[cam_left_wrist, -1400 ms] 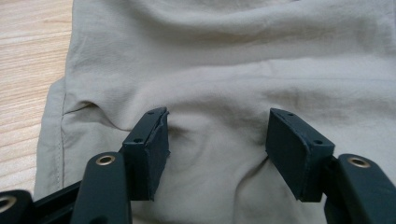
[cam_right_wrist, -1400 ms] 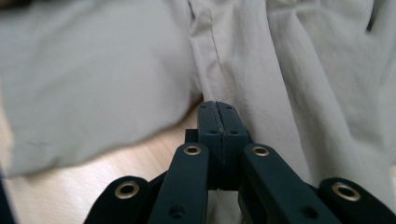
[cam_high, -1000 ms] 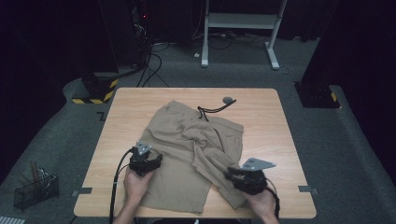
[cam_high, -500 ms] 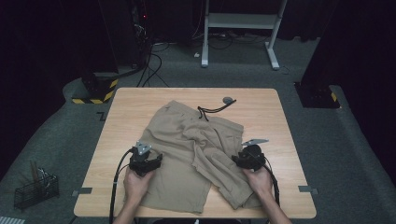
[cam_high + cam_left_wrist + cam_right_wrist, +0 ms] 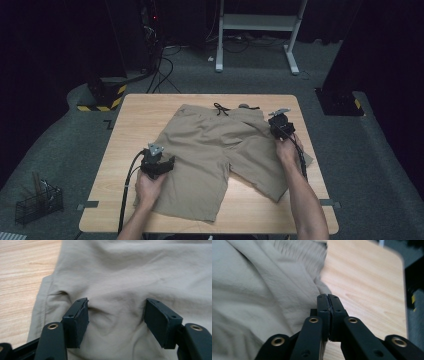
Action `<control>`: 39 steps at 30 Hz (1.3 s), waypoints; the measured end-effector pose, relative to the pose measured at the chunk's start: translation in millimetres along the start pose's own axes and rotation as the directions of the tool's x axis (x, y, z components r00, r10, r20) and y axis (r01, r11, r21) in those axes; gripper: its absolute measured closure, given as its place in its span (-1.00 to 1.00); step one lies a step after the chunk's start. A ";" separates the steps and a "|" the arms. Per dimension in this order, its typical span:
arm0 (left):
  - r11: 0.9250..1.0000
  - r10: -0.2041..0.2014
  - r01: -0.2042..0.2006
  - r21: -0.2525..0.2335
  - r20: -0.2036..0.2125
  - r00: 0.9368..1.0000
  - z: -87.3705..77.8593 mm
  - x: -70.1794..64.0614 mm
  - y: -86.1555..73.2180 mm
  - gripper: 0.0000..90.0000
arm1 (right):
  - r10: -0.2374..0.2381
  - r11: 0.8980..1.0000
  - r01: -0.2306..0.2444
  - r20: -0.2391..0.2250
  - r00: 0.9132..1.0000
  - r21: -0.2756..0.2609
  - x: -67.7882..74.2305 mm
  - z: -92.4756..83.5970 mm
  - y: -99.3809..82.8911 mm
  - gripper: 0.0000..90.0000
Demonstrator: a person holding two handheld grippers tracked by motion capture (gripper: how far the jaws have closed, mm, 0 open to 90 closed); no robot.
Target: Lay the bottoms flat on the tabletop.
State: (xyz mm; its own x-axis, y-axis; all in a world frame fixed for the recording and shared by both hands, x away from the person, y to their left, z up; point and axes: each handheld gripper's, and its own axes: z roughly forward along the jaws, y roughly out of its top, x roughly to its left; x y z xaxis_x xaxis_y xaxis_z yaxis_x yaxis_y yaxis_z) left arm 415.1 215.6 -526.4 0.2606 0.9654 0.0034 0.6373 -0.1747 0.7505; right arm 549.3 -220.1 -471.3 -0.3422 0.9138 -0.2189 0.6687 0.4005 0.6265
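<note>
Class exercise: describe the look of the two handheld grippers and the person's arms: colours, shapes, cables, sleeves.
Both the left gripper and the right gripper are black, each topped by a grey three-cornered plate and trailing a black cable. Their black jaws carry rectangular pads and brass-coloured rivets. The forearms are bare, with no sleeves showing.

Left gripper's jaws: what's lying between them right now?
Khaki fabric of the shorts, puckered between the open pads of the left gripper, seen in the left gripper view.
</note>
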 end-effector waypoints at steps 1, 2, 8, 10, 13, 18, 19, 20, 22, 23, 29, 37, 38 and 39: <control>1.000 0.000 0.000 0.000 -0.005 1.000 0.1 -0.6 0.1 -0.21 | 0.021 1.000 -0.021 -0.022 1.000 -0.004 -0.8 0.4 -2.3 0.72; 1.000 -0.004 0.004 0.000 -0.006 1.000 -0.3 -1.2 -0.2 -0.21 | 0.046 0.999 -0.047 -0.060 0.997 -0.016 -0.9 -2.2 -6.1 0.63; 1.000 0.004 -0.004 0.001 0.001 1.000 -3.5 -4.9 -3.1 -0.22 | -0.007 0.984 -0.027 -0.189 0.982 -0.176 15.1 -67.9 -51.2 0.39; 1.000 0.007 -0.007 0.001 0.003 1.000 -5.7 -6.1 -5.0 -0.23 | -0.025 0.982 -0.021 -0.240 0.970 -0.187 21.1 -88.9 -73.0 0.34; 1.000 0.001 -0.001 0.001 0.004 1.000 -9.4 -8.2 -8.3 -0.23 | -0.044 0.991 0.003 -0.300 0.953 -0.134 32.0 -100.6 -108.3 0.33; 1.000 0.000 0.000 0.001 0.000 1.000 -12.3 -9.7 -10.8 -0.23 | -0.045 0.999 0.039 -0.333 0.942 -0.025 47.0 -91.7 -150.4 0.63; 1.000 0.000 0.000 0.001 -0.001 1.000 -12.7 -9.9 -11.2 -0.23 | -0.044 0.999 0.034 -0.333 0.942 -0.034 49.4 -94.4 -154.4 0.76; 1.000 0.000 0.000 0.001 -0.003 1.000 -13.0 -10.1 -11.4 -0.23 | -0.037 0.999 0.028 -0.352 0.935 -0.032 52.4 -97.1 -156.7 0.89; 1.000 -0.002 0.002 0.002 -0.003 1.000 -13.4 -10.5 -11.7 -0.23 | -0.093 0.996 0.081 -0.339 0.936 -0.049 64.6 -103.7 -160.6 1.00; 1.000 -0.004 0.004 0.001 -0.004 1.000 -13.4 -10.7 -11.9 -0.23 | -0.121 0.993 0.107 -0.345 0.931 -0.059 71.6 -106.8 -162.2 1.00; 1.000 -0.010 0.010 0.000 -0.007 1.000 -14.2 -12.2 -12.6 -0.23 | -0.216 0.976 0.190 -0.490 0.845 -0.104 121.8 -124.0 -167.8 1.00; 1.000 -0.006 0.006 0.004 0.000 1.000 -18.8 -12.9 -16.0 -0.22 | -0.100 0.985 0.042 -0.359 0.928 -0.165 106.5 -122.3 -146.6 0.24; 1.000 -0.005 0.005 0.003 -0.001 1.000 -19.8 -13.0 -16.8 -0.20 | -0.081 0.988 0.036 -0.313 0.946 -0.147 99.6 -116.3 -145.4 0.23; 1.000 -0.006 0.006 0.004 0.000 1.000 -21.0 -13.1 -17.7 -0.19 | -0.042 0.996 0.014 -0.317 0.947 -0.090 95.1 -109.2 -145.3 0.23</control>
State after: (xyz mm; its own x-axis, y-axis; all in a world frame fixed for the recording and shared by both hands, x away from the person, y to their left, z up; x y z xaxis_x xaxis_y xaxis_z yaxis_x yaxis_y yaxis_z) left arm 385.2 210.1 -525.8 0.2564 0.9666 -0.0011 0.6416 -0.1693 0.7481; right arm 347.4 -198.8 -501.5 -0.5620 0.8271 0.0035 0.6013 0.4057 0.6884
